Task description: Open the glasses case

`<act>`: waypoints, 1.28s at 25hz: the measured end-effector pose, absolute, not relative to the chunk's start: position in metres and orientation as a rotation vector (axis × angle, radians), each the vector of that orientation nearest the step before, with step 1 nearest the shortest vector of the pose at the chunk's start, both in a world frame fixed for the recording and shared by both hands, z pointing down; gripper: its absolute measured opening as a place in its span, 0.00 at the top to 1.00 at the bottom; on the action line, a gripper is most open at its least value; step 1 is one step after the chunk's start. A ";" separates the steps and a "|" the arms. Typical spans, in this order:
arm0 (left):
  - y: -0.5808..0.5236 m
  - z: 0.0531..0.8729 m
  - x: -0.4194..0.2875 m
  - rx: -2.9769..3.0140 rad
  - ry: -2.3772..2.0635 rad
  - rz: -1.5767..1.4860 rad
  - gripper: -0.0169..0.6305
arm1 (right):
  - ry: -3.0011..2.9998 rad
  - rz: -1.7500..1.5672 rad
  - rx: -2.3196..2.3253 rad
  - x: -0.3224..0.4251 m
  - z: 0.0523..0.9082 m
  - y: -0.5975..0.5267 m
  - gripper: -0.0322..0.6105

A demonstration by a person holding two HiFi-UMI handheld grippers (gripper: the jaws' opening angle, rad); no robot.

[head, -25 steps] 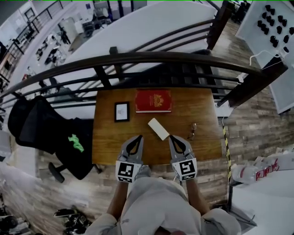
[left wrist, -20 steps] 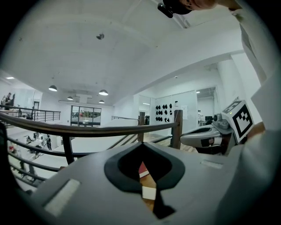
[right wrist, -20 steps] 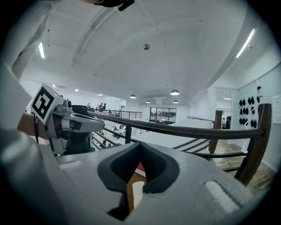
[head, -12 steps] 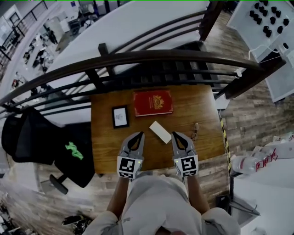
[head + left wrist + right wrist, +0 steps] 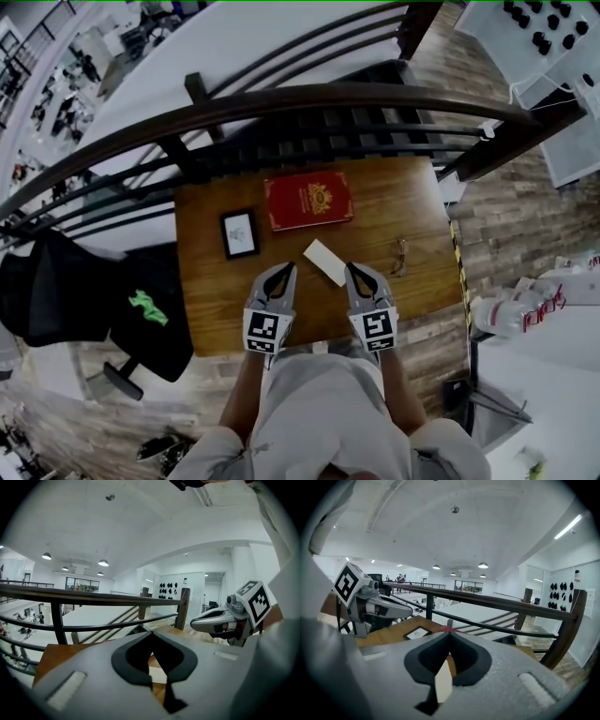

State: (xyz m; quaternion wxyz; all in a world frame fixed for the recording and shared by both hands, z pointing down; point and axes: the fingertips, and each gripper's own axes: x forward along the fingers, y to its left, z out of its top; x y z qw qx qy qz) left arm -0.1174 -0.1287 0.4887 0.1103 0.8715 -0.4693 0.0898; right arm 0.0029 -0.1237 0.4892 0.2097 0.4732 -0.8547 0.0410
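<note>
Head view: from high above, facing steeply down on table (image 5: 216, 300), left gripper (image 5: 284, 272) and right gripper (image 5: 354, 272) at near edge. Gripper views: low and close over near edge, facing far, towards railing (image 5: 328, 98). Shared by all three: tabletop and railing. In left gripper view, right gripper at right; in right gripper view, left gripper at left.

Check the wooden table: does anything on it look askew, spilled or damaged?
Only the white rectangular glasses case stands out: it lies diagonally on the brown wooden table, while the red book and the small black-framed picture sit nearly square to its edges. The spectacles lie apart, to its right. Nothing looks spilled or damaged.
</note>
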 end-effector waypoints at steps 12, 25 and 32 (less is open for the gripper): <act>-0.145 0.542 -0.114 2.459 -1.432 0.394 0.94 | -2.339 0.157 1.145 0.007 0.550 -0.136 0.93; -0.150 0.597 -0.099 2.404 -1.353 0.497 0.94 | -2.261 0.172 1.009 0.007 0.604 -0.133 0.92; -0.149 0.624 -0.088 2.395 -1.289 0.554 0.94 | -2.219 0.177 0.965 0.008 0.630 -0.132 0.89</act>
